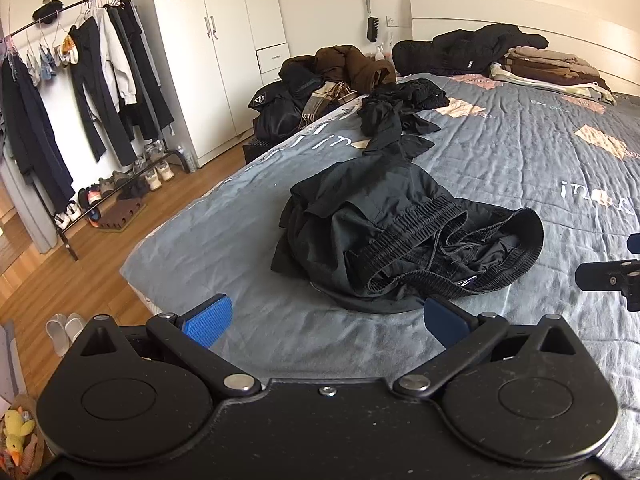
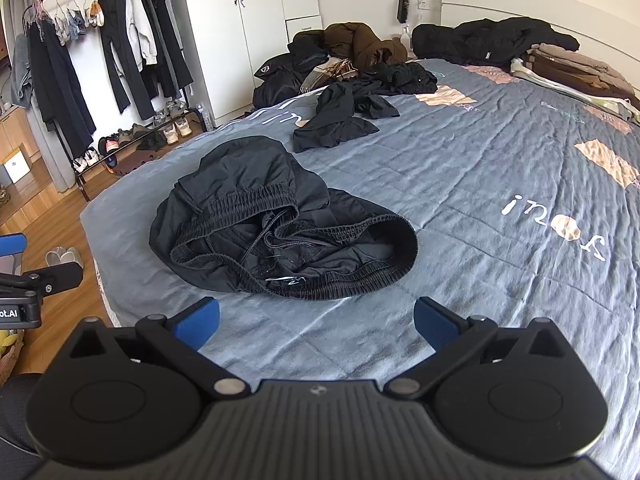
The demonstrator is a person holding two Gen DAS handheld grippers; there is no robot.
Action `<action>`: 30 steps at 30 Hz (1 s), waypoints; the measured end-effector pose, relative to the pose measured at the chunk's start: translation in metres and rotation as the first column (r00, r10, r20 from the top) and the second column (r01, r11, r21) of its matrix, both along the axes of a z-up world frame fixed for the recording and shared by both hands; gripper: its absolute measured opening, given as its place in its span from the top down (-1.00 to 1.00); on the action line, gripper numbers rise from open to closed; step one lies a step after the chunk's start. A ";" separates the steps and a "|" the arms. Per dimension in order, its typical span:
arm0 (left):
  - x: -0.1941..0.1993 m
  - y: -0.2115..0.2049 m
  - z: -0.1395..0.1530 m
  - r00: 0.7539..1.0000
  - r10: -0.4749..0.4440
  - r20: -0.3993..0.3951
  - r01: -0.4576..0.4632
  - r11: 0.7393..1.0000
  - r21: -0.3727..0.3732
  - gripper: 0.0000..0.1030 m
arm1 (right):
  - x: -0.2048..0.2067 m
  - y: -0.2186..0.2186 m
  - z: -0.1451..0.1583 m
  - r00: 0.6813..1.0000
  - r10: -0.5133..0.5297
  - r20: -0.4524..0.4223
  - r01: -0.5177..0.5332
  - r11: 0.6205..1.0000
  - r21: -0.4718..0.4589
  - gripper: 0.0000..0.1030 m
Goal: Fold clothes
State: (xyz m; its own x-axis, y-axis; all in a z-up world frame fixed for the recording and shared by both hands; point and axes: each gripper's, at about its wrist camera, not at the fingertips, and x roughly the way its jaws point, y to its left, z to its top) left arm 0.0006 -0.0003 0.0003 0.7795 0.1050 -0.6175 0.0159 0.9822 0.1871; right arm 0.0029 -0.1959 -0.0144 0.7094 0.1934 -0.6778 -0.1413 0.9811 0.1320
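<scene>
two claws (image 1: 326, 318) (image 2: 316, 322), one black trousers (image 2: 280, 232), one bed (image 2: 500, 168).

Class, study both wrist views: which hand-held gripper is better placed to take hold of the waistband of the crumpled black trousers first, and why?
Probably the right hand-held gripper. It is open, and the waistband of the black trousers lies just ahead between its fingers. The left hand-held gripper, also open, faces the trousers' bunched fabric, with the waistband off to its right.

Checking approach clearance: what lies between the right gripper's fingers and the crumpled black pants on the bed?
Only bare grey-blue bedspread. In the right wrist view the right gripper is open just short of the black pants, nothing between.
</scene>
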 end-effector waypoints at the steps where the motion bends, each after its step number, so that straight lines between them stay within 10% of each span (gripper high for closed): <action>1: 0.000 0.000 0.000 1.000 -0.001 -0.001 0.001 1.000 0.000 -1.00 | 0.000 -0.001 0.000 1.000 0.000 0.001 0.000 1.000 0.001 -1.00; 30: 0.003 0.004 0.006 1.000 0.027 -0.003 -0.027 0.999 -0.025 -1.00 | 0.002 -0.003 0.000 1.000 -0.001 -0.002 0.001 1.000 0.007 -1.00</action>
State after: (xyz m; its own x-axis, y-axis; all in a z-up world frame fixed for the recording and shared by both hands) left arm 0.0033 0.0036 0.0062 0.7749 0.1109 -0.6223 -0.0106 0.9866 0.1626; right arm 0.0047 -0.1988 -0.0140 0.7083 0.1972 -0.6778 -0.1397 0.9804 0.1392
